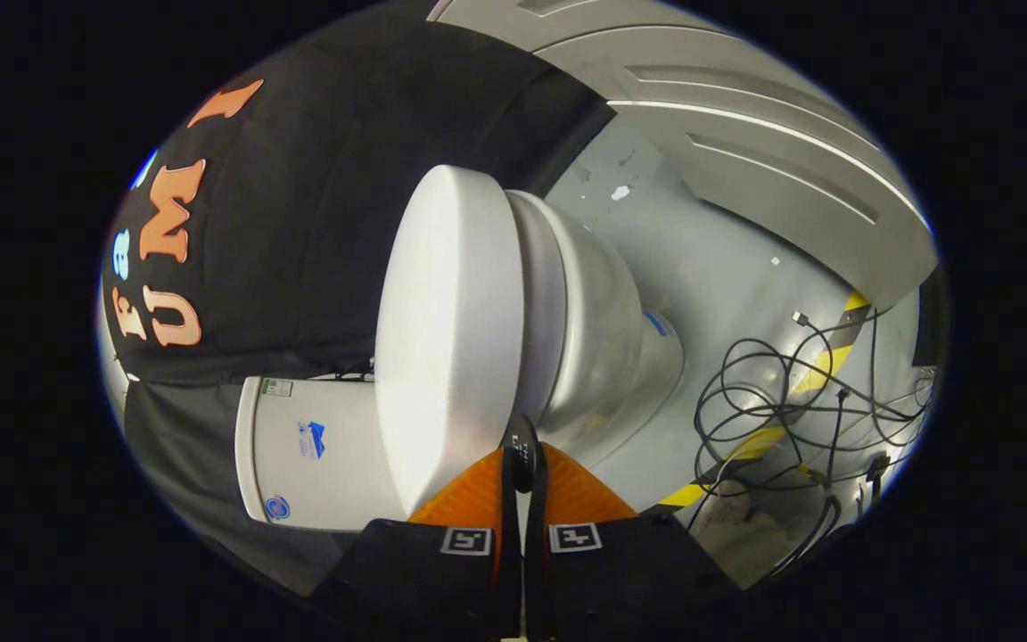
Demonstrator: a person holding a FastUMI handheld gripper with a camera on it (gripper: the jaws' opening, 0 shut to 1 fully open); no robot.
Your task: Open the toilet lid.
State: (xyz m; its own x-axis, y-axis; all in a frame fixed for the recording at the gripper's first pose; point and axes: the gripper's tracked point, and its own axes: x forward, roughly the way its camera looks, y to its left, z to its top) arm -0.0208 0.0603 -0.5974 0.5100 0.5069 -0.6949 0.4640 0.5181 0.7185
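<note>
A white toilet lies sideways across the rolled gripper view. Its smooth white lid [451, 339] rests down against the bowl [598, 330], and the tank [317, 455] stands behind the lid, against the black cloth wall. My gripper [522, 459] is shut, its two fingers pressed together with only a thin slit between them. The fingertips sit right at the front rim, at the seam where the lid meets the bowl. Nothing shows between the fingers. The fingers hide the part of the rim just under them.
Grey floor [710, 259] surrounds the toilet's base. A tangle of black cables [781, 410] lies on it beyond the bowl, crossing a yellow-and-black tape strip [825, 357]. A grey panelled door [745, 152] stands past that. Black cloth wall [299, 223] backs the tank.
</note>
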